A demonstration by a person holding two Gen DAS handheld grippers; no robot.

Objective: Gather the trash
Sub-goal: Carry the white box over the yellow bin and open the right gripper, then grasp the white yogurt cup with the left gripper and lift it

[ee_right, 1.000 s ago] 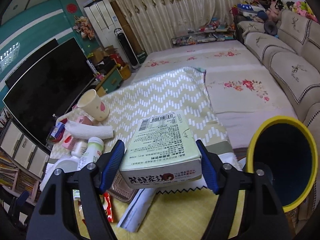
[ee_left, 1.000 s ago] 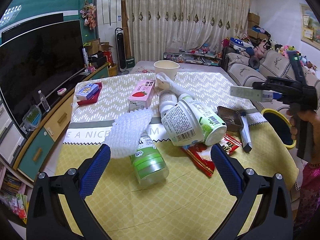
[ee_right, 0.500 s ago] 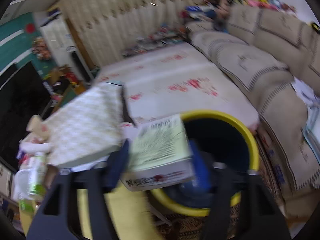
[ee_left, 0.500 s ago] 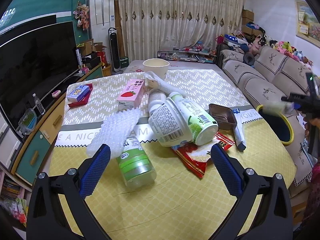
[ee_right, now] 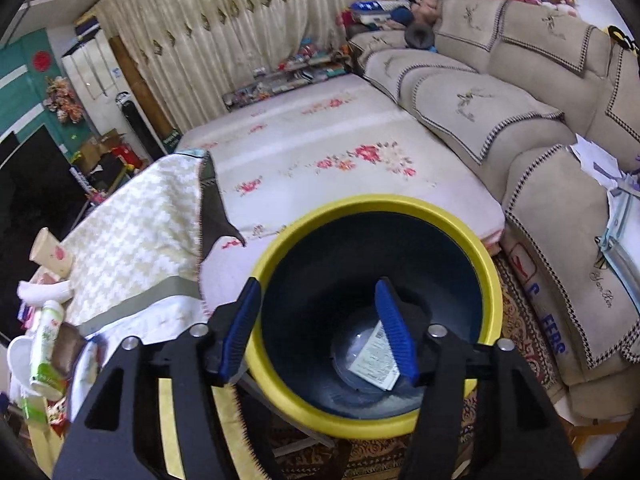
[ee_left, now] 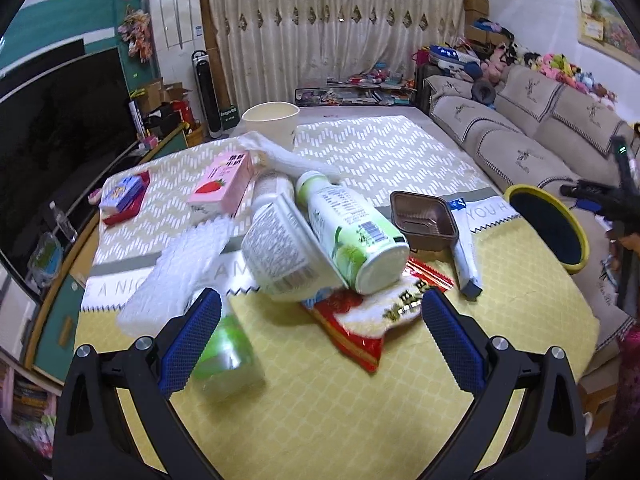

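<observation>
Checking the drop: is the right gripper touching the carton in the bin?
Apart. Right wrist view: the carton lies on the bin bottom, below the open right gripper.

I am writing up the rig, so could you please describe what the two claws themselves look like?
Both match: the left claw and the right claw each have matte black angular frames with cut-out openings, silver round bolts at the joints, and two fingers faced with textured blue pads. No cables or sleeves show in these views.

My left gripper (ee_left: pixel 320 336) and right gripper (ee_right: pixel 318 336): matte black angular frames, silver round screws, blue textured finger pads (ee_left: pixel 190 342). One green indicator light.
</observation>
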